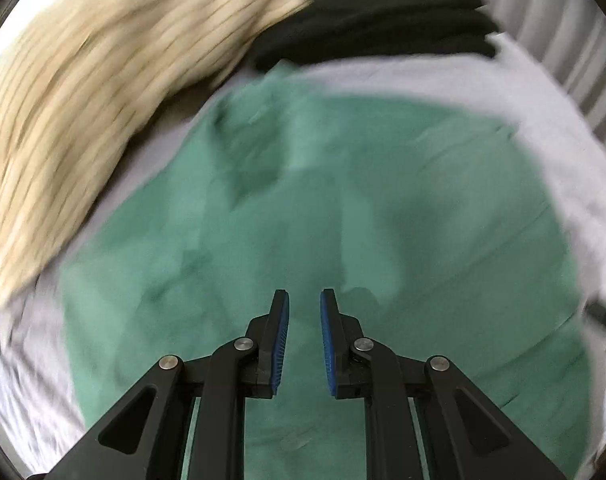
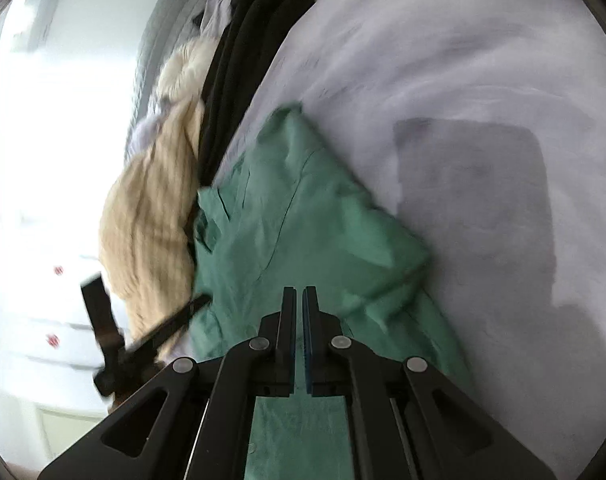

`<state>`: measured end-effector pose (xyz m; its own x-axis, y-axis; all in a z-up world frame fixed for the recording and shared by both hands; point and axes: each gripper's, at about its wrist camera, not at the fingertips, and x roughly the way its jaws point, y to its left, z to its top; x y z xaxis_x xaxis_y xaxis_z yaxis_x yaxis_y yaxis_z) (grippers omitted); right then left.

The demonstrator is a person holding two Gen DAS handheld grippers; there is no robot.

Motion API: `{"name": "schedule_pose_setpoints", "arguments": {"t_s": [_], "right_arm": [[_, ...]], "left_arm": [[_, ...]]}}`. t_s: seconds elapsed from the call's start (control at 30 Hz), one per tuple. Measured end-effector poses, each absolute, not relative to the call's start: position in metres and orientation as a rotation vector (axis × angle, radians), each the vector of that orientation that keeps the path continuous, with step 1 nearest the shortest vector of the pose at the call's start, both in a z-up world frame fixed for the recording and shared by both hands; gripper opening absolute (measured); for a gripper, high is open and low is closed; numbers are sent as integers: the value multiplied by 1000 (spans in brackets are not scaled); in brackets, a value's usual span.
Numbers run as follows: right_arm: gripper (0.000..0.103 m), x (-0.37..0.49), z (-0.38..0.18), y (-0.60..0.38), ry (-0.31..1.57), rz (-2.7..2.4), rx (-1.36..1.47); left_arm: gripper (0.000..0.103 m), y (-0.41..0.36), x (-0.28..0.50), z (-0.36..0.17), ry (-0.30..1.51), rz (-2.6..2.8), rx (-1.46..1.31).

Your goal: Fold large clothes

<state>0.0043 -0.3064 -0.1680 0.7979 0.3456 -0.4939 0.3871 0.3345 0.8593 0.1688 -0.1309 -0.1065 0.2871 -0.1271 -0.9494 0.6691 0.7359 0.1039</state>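
Both tools empty | left tool (image 1: 305,300) narrow, right tool (image 2: 301,292) closed | green garment (image 1: 343,208) beneath (spread flat)

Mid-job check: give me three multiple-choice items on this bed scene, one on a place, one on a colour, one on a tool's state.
1. What lies directly below the left tool?
A. cream knit
B. green garment
C. black clothes

2. What colour is the ribbed knit?
A. cream
B. red
C. blue

3. How do the right tool's jaws stand?
A. wide open
B. shut, nothing between the pads
C. clamped on the black clothes

Key: B, the green garment fills the view under its fingers; A, the knit is pale cream; C is out, B right: the pads nearly meet with nothing between them.
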Motion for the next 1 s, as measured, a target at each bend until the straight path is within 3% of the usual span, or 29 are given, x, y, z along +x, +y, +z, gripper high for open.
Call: {"name": "schedule_pose_setpoints", "arguments": {"t_s": [0.1, 0.17, 0.53, 0.87, 0.9, 0.93, 0.97, 1.0], "right_arm": [[3, 19, -194, -307, 827, -110, 1240], [3, 12, -204, -309, 822, -94, 1310], [4, -10, -161, -270, 949, -103, 1153], [4, -10, -157, -203, 1152, -75, 1092], [4, -10, -157, -198, 1167, -77, 1087], [4, -12, -156, -192, 1184, -83, 1083], [4, -13, -155, -187, 1194, -85, 1080], [4, -14, -153, -183, 1202, -84, 1075]], "left_arm": [[18, -91, 178, -132, 1246, -490, 515], [18, -67, 182, -131, 1250, -508, 433], [18, 2, 170, -118, 1331, -434, 385], [18, 57, 130, -121, 1410, -347, 409], [29, 63, 127, -122, 1420, -332, 399], [49, 74, 124, -121, 1428, -324, 390], [95, 80, 122, -120, 1440, -308, 377], [103, 87, 118, -116, 1424, -288, 362]]}}
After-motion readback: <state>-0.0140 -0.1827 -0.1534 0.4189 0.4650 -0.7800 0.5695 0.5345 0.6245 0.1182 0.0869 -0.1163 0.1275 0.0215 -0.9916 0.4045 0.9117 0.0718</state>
